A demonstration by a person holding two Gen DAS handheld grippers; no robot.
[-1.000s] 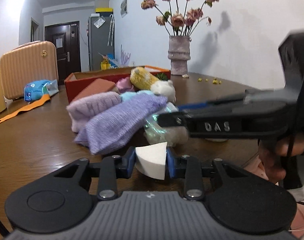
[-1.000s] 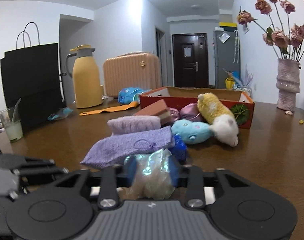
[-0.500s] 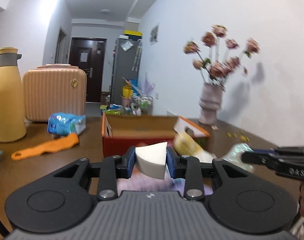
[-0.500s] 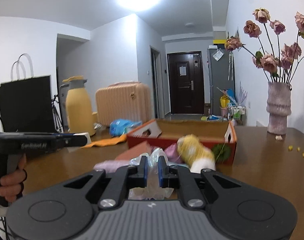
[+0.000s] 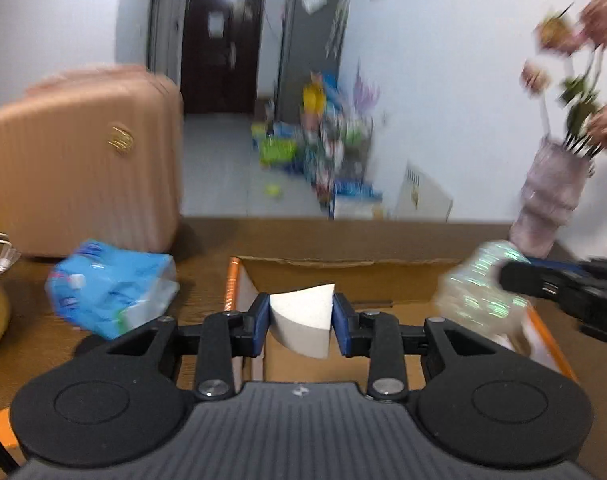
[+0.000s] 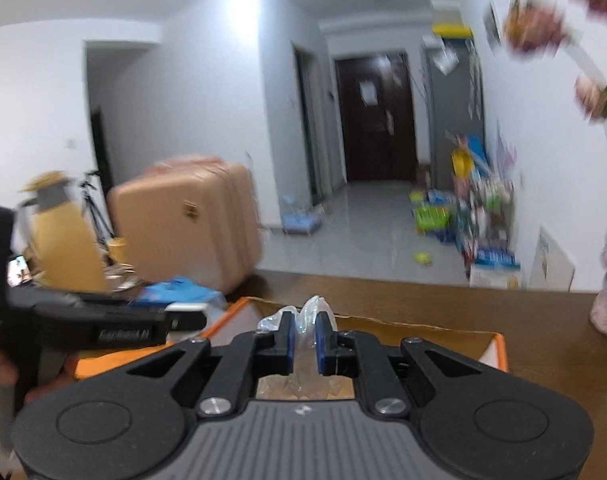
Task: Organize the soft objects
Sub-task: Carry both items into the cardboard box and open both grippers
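Observation:
My left gripper (image 5: 301, 322) is shut on a white wedge-shaped sponge (image 5: 301, 324) and holds it over the near left part of the open orange cardboard box (image 5: 233, 284). My right gripper (image 6: 302, 340) is shut on a crinkly clear plastic bag (image 6: 303, 356) above the same box (image 6: 499, 350). In the left wrist view the bag (image 5: 479, 292) hangs at the right over the box. In the right wrist view the left gripper's body (image 6: 115, 330) crosses at the left. The other soft items are out of view.
A blue packet (image 5: 107, 292) lies on the brown table left of the box. A peach suitcase (image 5: 79, 160) and a yellow jug (image 6: 59, 236) stand behind. A vase (image 5: 551, 200) with flowers stands at the right. The views are motion-blurred.
Both grippers rose from the pile of soft items and moved forward over the box, each still holding its object. The pile has dropped out of view.

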